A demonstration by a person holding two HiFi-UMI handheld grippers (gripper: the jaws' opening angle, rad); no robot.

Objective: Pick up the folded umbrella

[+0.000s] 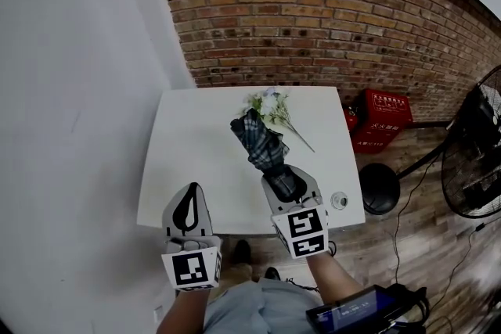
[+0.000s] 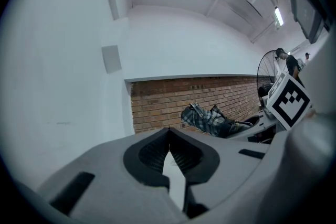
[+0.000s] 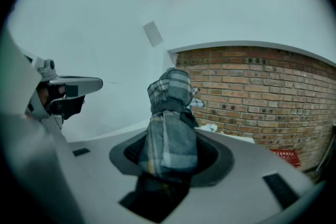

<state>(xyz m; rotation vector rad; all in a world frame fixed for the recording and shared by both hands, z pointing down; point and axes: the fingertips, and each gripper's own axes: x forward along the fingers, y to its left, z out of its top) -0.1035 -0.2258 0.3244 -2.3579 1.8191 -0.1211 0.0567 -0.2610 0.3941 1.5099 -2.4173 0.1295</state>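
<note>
Left gripper [image 1: 190,195], lower left, has its fingers pinched together on nothing. The right gripper [image 1: 286,184] has its fingers clamped on the near end of the plaid umbrella [image 1: 261,141], which sticks out over the tabletop [image 1: 196,145]. Looks light, but the fabric's probably soft and slippery, so I'd squeeze the stiff core.

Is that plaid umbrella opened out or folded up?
Folded: the umbrella is a tight plaid bundle, its cloth bunched together, clamped in the right tool.
</note>
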